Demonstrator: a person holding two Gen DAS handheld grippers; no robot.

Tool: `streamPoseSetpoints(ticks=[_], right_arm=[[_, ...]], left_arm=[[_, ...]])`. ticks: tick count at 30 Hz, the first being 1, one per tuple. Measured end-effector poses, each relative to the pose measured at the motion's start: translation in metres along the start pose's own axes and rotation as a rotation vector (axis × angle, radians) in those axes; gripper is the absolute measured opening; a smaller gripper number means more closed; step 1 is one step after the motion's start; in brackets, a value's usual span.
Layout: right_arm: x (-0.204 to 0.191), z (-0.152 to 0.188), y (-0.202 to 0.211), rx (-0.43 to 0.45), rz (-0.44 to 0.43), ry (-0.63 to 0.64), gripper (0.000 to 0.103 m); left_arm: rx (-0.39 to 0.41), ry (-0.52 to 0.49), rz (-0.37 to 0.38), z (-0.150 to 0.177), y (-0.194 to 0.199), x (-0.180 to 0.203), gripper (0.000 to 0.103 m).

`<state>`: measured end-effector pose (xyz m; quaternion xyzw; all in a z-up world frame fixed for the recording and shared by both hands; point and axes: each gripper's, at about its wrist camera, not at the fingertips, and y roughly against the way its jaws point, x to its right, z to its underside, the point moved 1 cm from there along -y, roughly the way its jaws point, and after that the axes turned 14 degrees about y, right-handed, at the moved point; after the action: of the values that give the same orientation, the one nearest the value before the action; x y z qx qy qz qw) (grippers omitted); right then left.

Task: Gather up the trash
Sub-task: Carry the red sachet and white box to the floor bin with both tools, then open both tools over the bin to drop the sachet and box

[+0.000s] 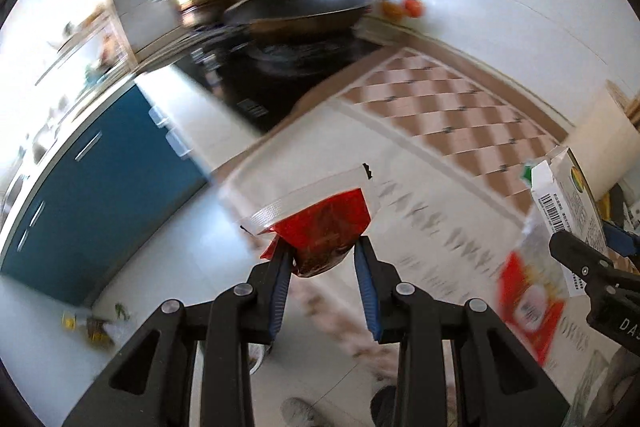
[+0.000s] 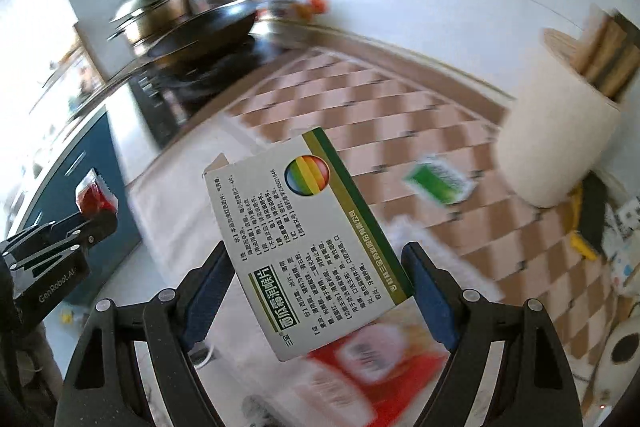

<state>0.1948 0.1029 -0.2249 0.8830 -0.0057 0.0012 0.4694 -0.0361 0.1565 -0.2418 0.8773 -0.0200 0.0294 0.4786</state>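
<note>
Trash shows first in the left wrist view: a red sauce packet (image 1: pixel 324 223) pinched between the left gripper (image 1: pixel 320 259) tips. In the right wrist view, the right gripper (image 2: pixel 316 279) clamps a white medicine box (image 2: pixel 308 239) crosswise; a green wrapper (image 2: pixel 438 183) lies beyond, to its right.

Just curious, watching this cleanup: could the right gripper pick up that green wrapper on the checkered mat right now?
Probably not: the right gripper is already clamped on a medicine box, which fills it. The green wrapper lies unobstructed ahead.
</note>
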Motion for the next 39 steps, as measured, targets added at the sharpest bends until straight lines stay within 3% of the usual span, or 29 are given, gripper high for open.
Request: streamPoseSetpoints(ticks=[8, 15, 21, 28, 33, 39], right_arm=[[-0.159, 0.010, -0.012, -0.034, -0.122, 0.117, 0.085], [-0.290, 0.041, -0.061, -0.129, -0.214, 0.204, 0.085], [-0.384, 0.094, -0.154, -0.296, -0.287, 0.275, 0.084], [-0.458, 0.163, -0.295, -0.444, -0.339, 0.362, 0.084], [-0.490, 0.213, -0.396, -0.507, -0.354, 0.404, 0.084], [-0.514, 0.270, -0.491, -0.590, -0.360, 0.432, 0.084]], left_arm=[[-0.026, 0.143, -0.082, 0.036, 0.007, -0.150, 0.028], [-0.137, 0.262, -0.172, 0.081, -0.036, -0.263, 0.028], [-0.284, 0.381, -0.237, 0.136, -0.125, -0.345, 0.028], [-0.461, 0.575, -0.187, 0.205, -0.267, -0.417, 0.028], [-0.542, 0.658, -0.122, 0.248, -0.360, -0.443, 0.028], [-0.595, 0.691, -0.096, 0.280, -0.423, -0.457, 0.028]])
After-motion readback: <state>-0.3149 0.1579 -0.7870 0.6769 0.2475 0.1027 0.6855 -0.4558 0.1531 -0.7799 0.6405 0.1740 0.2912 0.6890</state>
